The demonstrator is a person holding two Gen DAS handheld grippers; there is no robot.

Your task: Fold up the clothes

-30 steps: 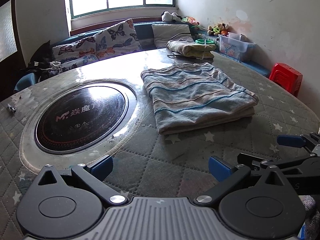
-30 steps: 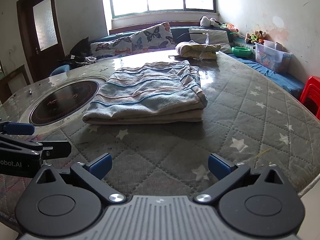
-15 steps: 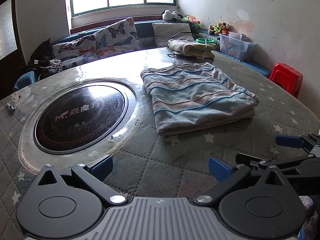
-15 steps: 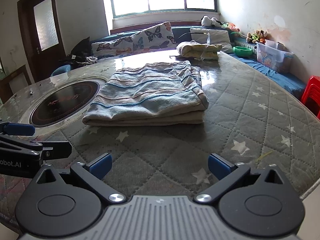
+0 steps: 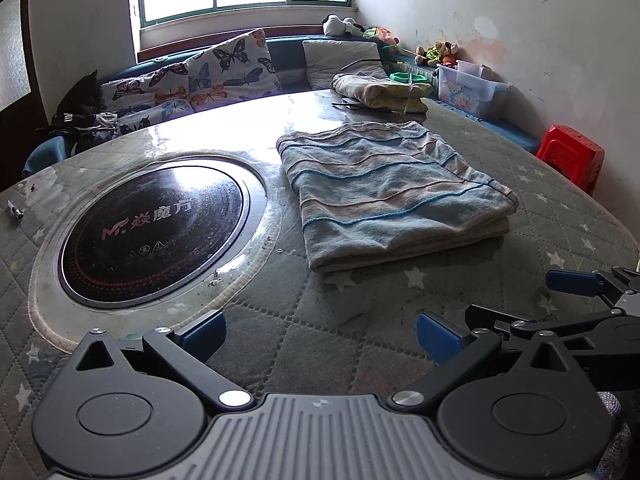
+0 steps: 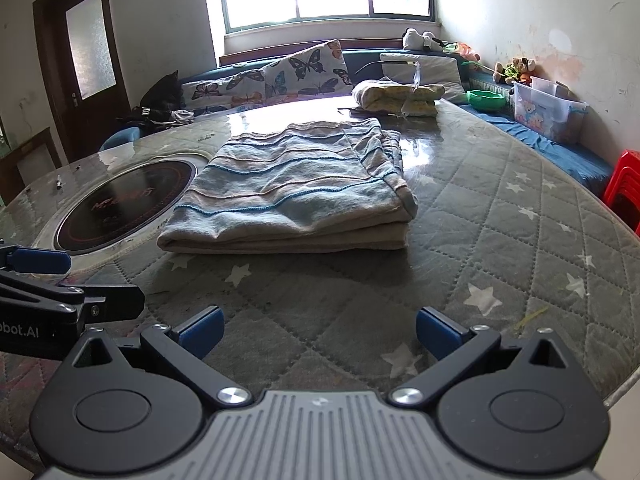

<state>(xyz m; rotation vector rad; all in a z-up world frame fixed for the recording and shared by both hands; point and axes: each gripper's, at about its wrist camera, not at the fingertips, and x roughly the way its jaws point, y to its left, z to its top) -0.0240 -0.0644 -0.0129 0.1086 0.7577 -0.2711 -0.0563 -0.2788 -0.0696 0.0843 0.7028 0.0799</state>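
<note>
Folded striped garment (image 5: 394,196) well ahead of both grippers — left gripper (image 5: 320,330), right gripper (image 6: 318,330) — fingers spread, empty

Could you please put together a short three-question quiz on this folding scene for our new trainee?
1. True or false: the left gripper is shut on the striped garment.
2. Which lies farther from the grippers: the striped garment or the yellow bundle?
3. What round thing sits in the table to the garment's left?

Key:
1. False; both it and the right gripper are open, holding nothing.
2. The yellow bundle.
3. The black cooktop.
</note>
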